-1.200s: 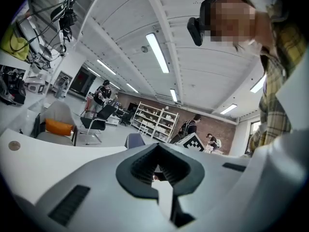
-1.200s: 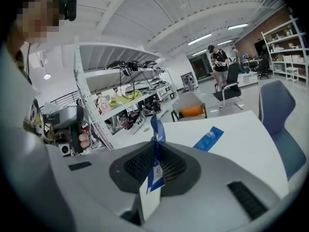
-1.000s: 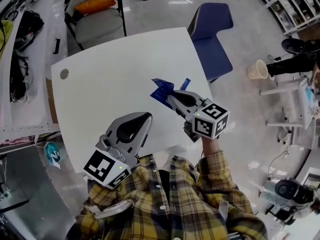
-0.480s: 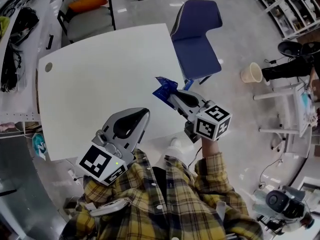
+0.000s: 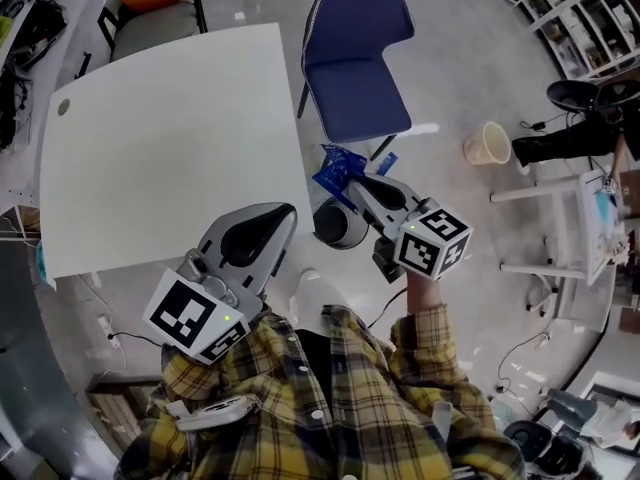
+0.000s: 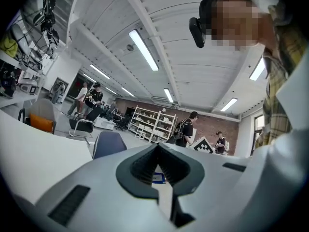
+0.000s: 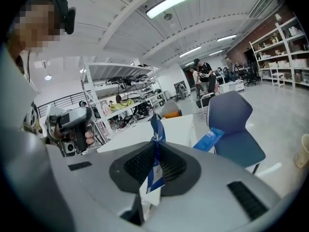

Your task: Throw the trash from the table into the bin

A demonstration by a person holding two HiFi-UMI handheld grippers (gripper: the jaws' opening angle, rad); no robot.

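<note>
**Blue wrapper off the table, pinched in the right claw**

The right gripper (image 5: pixel 345 180) is clamped on a crumpled blue wrapper (image 5: pixel 333 171). Its own view shows the film squeezed between the ribbed pads, with one twisted end standing up past the tips and a flat printed flap hanging below. The wrapper is out past the table (image 5: pixel 170 138), just beyond its right-hand edge and over open floor (image 5: pixel 450 58).

It looks like thin plastic film: almost weightless, limp, crinkly and slick. A firm pinch across the bunched waist, where the claw has it now, seems the safest hold, since a grip on a loose tail could slide off. Something this light may cling to a pad or drift on release, so it likely wants letting go low over the bin.

The left gripper (image 5: pixel 283 215) hovers off the table's near edge with its jaws together and nothing between them.

The table top is smooth, white and matt, and no other scrap shows on it. Beside its right edge stands a blue chair (image 5: pixel 355 58). A dark round object (image 5: pixel 335 226) sits on the floor just off the table's near right corner, and a pale tub (image 5: pixel 487 143) stands well away to the table's right. I cannot tell which of the two is the bin. The floor is grey and glossy, in a large strip-lit workshop with shelving and people in the distance.
</note>
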